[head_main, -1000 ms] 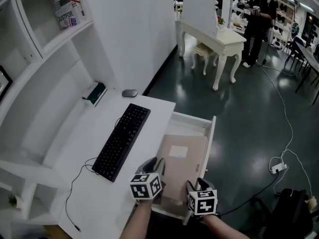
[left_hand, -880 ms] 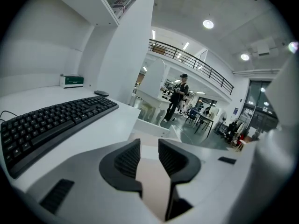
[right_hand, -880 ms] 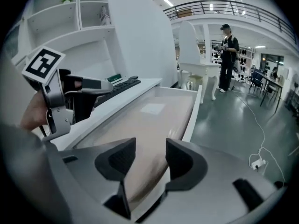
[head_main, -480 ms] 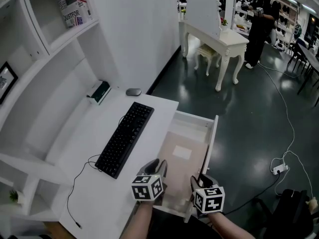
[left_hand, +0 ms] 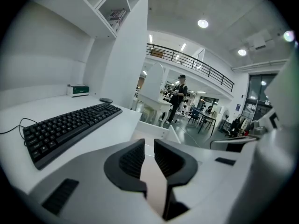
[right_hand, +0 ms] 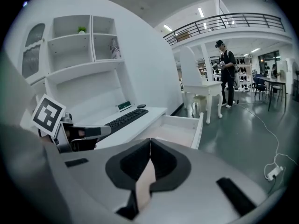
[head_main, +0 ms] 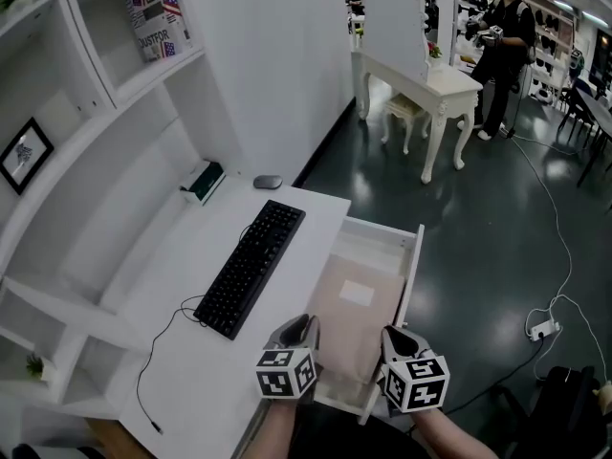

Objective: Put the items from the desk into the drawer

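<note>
A beige folder (head_main: 356, 304) lies flat in the open white drawer (head_main: 413, 256) at the desk's right. On the desk (head_main: 172, 295) are a black keyboard (head_main: 251, 266), a grey mouse (head_main: 268, 182) and a green-and-white box (head_main: 203, 182). My left gripper (head_main: 298, 328) hovers over the drawer's near left corner. Its jaws have just been closing and stand open by a narrow gap (left_hand: 149, 153) with nothing between them; the folder shows beyond. My right gripper (head_main: 397, 338) hangs over the drawer's near right corner, shut and empty, its tips touching (right_hand: 150, 146).
The keyboard's cable (head_main: 158, 352) trails over the desk's near left. Wall shelves carry a book (head_main: 153, 12) and a picture frame (head_main: 24, 153). A white dressing table (head_main: 426, 79) and a standing person (head_main: 497, 36) are far off; a cable and power strip (head_main: 540, 328) lie on the floor.
Both grippers have lifted and drawn back toward me from the folder's near end. The right jaws have come together and the left jaws have narrowed. The folder stays in the drawer.
</note>
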A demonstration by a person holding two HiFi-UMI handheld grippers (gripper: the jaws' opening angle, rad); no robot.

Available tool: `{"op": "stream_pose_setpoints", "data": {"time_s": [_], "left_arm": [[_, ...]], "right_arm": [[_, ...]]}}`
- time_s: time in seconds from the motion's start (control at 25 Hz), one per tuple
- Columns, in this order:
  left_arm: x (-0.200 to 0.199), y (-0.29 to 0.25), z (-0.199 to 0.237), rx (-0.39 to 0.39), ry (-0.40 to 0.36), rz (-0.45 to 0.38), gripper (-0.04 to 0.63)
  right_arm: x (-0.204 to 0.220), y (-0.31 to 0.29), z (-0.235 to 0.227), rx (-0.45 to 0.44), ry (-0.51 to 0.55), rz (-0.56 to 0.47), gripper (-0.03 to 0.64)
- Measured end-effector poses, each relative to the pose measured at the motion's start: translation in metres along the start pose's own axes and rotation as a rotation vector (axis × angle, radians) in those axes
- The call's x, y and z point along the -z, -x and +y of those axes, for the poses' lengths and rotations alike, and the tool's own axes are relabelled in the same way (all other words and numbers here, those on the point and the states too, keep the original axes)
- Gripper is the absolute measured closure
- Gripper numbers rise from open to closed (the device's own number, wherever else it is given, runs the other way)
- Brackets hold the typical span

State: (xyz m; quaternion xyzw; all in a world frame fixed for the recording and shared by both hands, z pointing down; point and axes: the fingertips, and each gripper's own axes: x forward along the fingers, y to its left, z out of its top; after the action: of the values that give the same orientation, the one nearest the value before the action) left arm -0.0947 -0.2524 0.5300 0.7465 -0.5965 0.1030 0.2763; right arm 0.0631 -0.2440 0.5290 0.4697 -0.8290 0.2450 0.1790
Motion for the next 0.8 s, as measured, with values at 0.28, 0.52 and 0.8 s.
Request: {"op": "stream_pose_setpoints", "data": {"time_s": [0.28,0.52,0.8], "left_arm": [[-0.006,0.036,0.010,-0.051,0.020,-0.061,0.561],[-0.006,0.062,0.020,-0.089,0.005,-0.082,0.569],[-0.005,0.092,0.036,-0.136,0.014,-0.109,0.569]], "right_arm": [[-0.022,0.016,0.007,-0.014,0.043,-0.064,0.615],[-0.036,0.027,0.020,-0.047,0.067,-0.112,0.617],[-0.046,0.033,0.039,-0.086,0.082,-0.151,0.617]]}}
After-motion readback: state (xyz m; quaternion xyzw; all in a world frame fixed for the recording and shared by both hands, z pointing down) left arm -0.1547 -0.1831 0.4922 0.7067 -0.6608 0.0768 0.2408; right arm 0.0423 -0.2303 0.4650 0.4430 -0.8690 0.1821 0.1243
